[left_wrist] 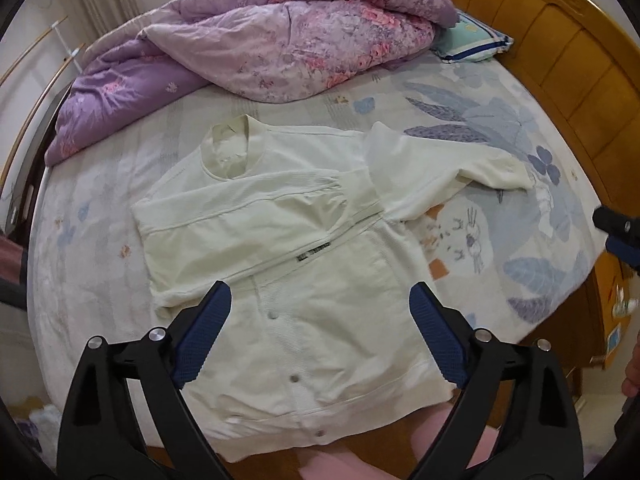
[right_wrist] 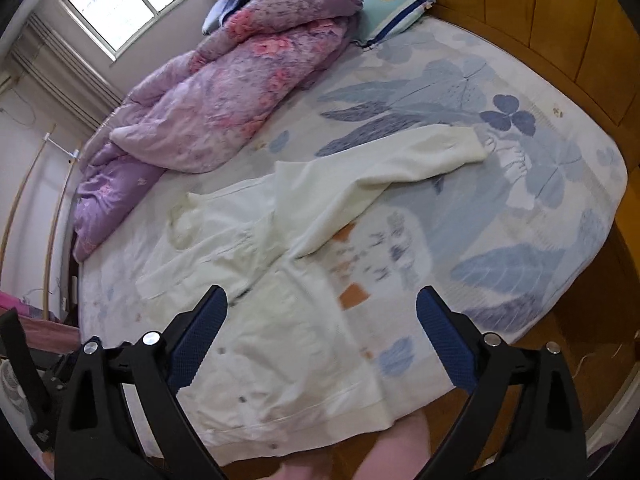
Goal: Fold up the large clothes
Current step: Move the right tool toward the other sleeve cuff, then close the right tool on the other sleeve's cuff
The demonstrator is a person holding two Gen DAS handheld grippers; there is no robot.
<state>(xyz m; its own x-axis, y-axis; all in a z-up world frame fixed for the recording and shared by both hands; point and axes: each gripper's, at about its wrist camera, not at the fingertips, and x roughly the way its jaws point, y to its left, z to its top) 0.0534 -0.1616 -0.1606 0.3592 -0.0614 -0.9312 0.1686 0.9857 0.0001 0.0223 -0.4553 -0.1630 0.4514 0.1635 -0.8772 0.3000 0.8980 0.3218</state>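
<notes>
A cream-white jacket (left_wrist: 312, 248) lies front up on the bed, collar far, snap buttons down its middle. One sleeve (left_wrist: 256, 196) is folded across the chest. The other sleeve (left_wrist: 452, 164) stretches out to the right over the sheet; in the right wrist view this sleeve (right_wrist: 400, 164) runs to the upper right from the jacket (right_wrist: 280, 340). My left gripper (left_wrist: 320, 290) hovers open over the jacket's lower front, nothing between its blue pads. My right gripper (right_wrist: 322, 294) is open above the jacket's right side, also with nothing in it.
A crumpled purple floral quilt (left_wrist: 260, 40) fills the far side of the bed. A pillow (left_wrist: 472, 40) lies by the wooden headboard (left_wrist: 560, 60). The leaf-print sheet (right_wrist: 520, 220) is bare right of the jacket. Part of the person's leg (right_wrist: 400, 440) shows at the near edge.
</notes>
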